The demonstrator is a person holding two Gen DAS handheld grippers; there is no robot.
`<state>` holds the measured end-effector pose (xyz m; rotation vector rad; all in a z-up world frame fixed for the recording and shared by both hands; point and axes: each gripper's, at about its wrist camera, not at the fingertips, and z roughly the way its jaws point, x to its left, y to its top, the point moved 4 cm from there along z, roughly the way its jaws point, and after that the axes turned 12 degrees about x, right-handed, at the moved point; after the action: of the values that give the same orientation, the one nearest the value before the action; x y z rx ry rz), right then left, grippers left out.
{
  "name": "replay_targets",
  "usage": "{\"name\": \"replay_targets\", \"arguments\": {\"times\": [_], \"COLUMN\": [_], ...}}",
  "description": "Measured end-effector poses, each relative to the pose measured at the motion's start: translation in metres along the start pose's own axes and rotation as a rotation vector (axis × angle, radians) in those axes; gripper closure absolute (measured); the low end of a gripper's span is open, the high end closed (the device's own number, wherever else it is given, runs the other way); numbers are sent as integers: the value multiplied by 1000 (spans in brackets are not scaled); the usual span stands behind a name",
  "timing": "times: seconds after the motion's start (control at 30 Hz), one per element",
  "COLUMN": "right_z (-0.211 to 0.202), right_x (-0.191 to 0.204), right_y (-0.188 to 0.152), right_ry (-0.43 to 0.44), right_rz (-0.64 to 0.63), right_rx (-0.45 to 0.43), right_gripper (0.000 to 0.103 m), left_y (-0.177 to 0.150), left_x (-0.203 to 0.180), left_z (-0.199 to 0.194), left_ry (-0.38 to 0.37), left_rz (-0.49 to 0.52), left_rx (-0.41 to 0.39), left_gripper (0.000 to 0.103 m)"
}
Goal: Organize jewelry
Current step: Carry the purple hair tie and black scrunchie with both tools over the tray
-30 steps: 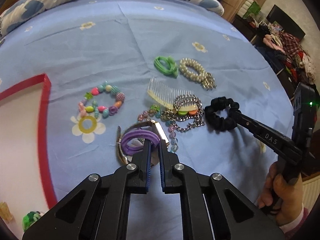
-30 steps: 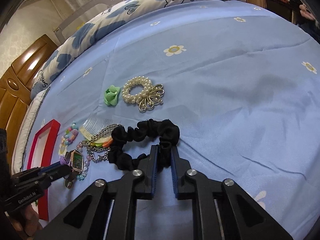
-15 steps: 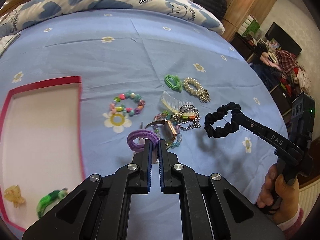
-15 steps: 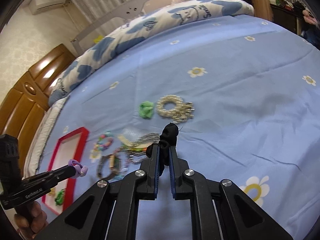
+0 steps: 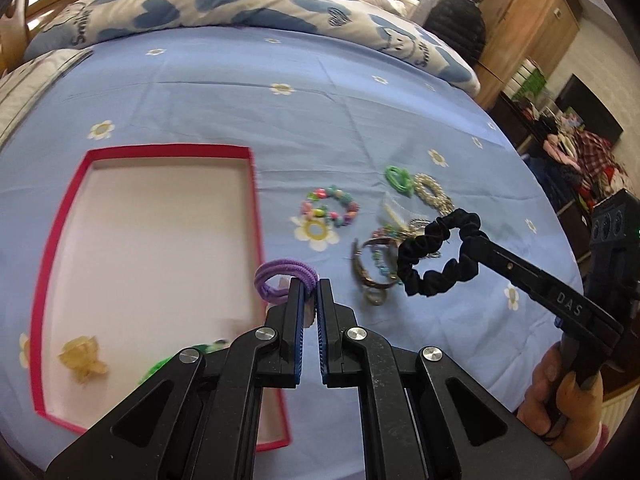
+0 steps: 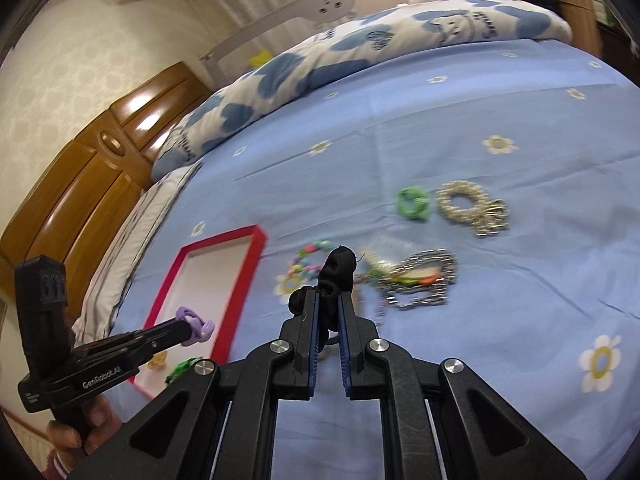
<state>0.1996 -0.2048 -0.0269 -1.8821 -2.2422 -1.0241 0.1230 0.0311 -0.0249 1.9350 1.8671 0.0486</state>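
My left gripper (image 5: pixel 309 282) is shut on a purple hair tie (image 5: pixel 280 277) and holds it in the air beside the right rim of the red-edged white tray (image 5: pixel 256 216). My right gripper (image 6: pixel 329 295) is shut on a black scrunchie (image 6: pixel 340 270), raised above the jewelry pile; the scrunchie also shows in the left wrist view (image 5: pixel 436 258). The tray holds a yellow flower clip (image 5: pixel 82 356) and a green hair tie (image 5: pixel 160 366).
On the blue floral bedsheet lie a colourful bead bracelet (image 5: pixel 330 210), a green hair tie (image 5: pixel 398 176), a pearl bracelet (image 5: pixel 432 194), a comb, a watch (image 5: pixel 368 272) and a chain bracelet (image 6: pixel 424 276). A quilt lies at the far edge of the bed.
Both grippers have lifted their hair ties off the bed. The left one has moved left toward the tray with the purple tie; the right one has followed with the black scrunchie.
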Motion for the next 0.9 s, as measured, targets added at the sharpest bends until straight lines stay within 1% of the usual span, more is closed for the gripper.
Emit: {"name": "replay_targets", "arguments": {"times": [0.3,0.6,0.9], "right_z": [24,56,96], "right_x": [55,112,142], "right_y": [3,2,-5], "right_ry": [80,134,171], "right_rz": [-73,-161,-190], "right_rx": [42,97,177], "right_gripper": [94,94,94], "left_y": [-4,0,-2], "left_x": [45,94,124], "left_z": [-10,-17,-5], "left_ry": [58,118,184], "left_rz": [-61,-131,-167], "left_rx": [-9,-9,43], "left_gripper": [98,98,98]}}
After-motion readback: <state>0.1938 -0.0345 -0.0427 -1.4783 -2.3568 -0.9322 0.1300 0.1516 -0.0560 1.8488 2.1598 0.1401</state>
